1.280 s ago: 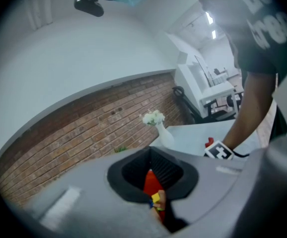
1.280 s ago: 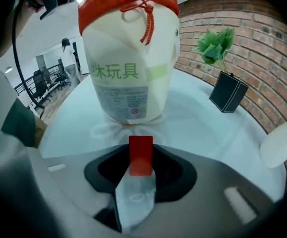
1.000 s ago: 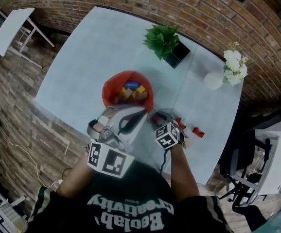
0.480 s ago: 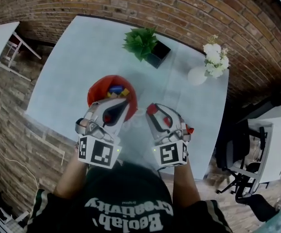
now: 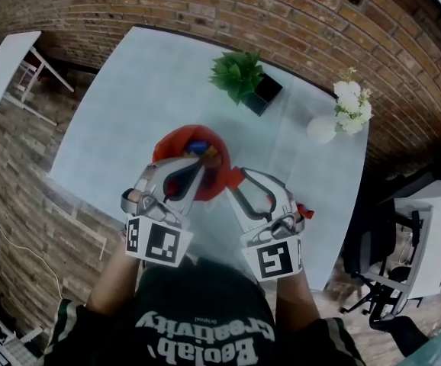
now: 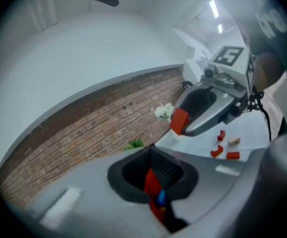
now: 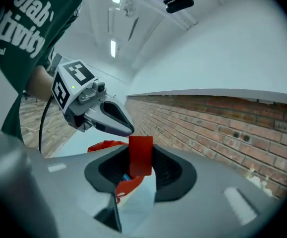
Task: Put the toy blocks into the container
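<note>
The red container [image 5: 176, 142] sits mid-table with coloured blocks inside. My left gripper [image 5: 199, 162] hovers over its near side, jaws shut with nothing between them; through the slit in the left gripper view I see the container [image 6: 153, 183]. My right gripper [image 5: 239, 183] is raised just right of the container, shut on a red block [image 5: 235, 178]. That red block [image 7: 140, 157] stands upright between the pads, with the container [image 7: 105, 146] beyond. The left gripper view shows several loose blocks [image 6: 217, 151] on the table.
A potted plant [image 5: 239, 75] in a black pot and a white vase of flowers [image 5: 323, 128] stand at the far side of the pale table [image 5: 129, 105]. Loose red blocks [image 5: 306, 210] lie near the table's right edge. Brick floor surrounds the table.
My right gripper has lifted off the table with the red block and swung up beside the container. The left gripper has shifted slightly over the container.
</note>
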Demonstrator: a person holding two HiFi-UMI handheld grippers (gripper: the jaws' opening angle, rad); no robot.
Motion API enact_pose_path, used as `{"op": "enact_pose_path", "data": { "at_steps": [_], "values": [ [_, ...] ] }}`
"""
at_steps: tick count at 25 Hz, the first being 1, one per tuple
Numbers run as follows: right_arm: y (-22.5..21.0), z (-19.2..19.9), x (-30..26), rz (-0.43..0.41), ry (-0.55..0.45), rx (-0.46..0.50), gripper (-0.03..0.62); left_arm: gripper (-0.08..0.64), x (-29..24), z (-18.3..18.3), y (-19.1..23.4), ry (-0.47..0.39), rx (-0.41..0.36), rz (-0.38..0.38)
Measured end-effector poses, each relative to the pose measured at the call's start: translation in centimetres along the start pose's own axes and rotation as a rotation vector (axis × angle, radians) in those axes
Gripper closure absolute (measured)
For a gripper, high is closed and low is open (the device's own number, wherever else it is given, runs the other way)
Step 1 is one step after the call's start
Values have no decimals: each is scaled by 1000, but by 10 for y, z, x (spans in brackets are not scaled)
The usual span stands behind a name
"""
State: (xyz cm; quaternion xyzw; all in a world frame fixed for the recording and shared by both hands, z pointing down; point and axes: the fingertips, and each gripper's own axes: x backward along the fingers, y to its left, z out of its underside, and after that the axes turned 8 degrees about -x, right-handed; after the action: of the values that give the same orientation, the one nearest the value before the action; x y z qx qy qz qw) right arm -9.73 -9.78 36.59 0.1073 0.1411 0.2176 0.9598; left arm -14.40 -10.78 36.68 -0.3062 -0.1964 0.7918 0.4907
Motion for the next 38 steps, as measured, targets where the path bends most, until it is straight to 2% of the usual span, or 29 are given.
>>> {"op": "enact_pose_path", "data": {
  "at_steps": [8, 11, 12, 13, 19, 22, 23, 24, 25, 27, 31, 38],
  "values": [
    [39, -8, -59, -128, 14, 34, 443, 557, 35, 41, 28, 63, 30, -69],
    [48, -5, -71, -163, 25, -14, 439, 557, 40, 48, 32, 70, 38, -76],
    [51, -4, -74, -180, 30, -44, 376, 557, 40, 50, 33, 72, 39, -74],
    [53, -2, -77, -196, 40, -64, 255, 557, 40, 51, 32, 73, 40, -72],
    [55, 8, -79, -203, 84, -49, 244, 557, 37, 56, 32, 71, 42, -59],
    [52, 9, -76, -170, 82, -33, 245, 557, 36, 54, 30, 68, 40, -52],
    [48, 8, -74, -140, 77, -9, 293, 557, 35, 54, 30, 67, 39, -49],
    [44, 7, -72, -103, 73, 23, 453, 557, 35, 54, 29, 67, 38, -46],
    [41, 7, -71, -74, 70, 52, 585, 557, 34, 53, 29, 65, 38, -43],
    [39, 6, -68, -60, 68, 71, 586, 557, 32, 51, 27, 60, 35, -37],
    [34, 4, -53, -20, 66, 43, 584, 557, 25, 35, 16, 31, 16, 3],
    [1, 15, 9, 118, 90, 13, 585, 557, -11, -29, -35, -88, -39, 128]
  ]
}}
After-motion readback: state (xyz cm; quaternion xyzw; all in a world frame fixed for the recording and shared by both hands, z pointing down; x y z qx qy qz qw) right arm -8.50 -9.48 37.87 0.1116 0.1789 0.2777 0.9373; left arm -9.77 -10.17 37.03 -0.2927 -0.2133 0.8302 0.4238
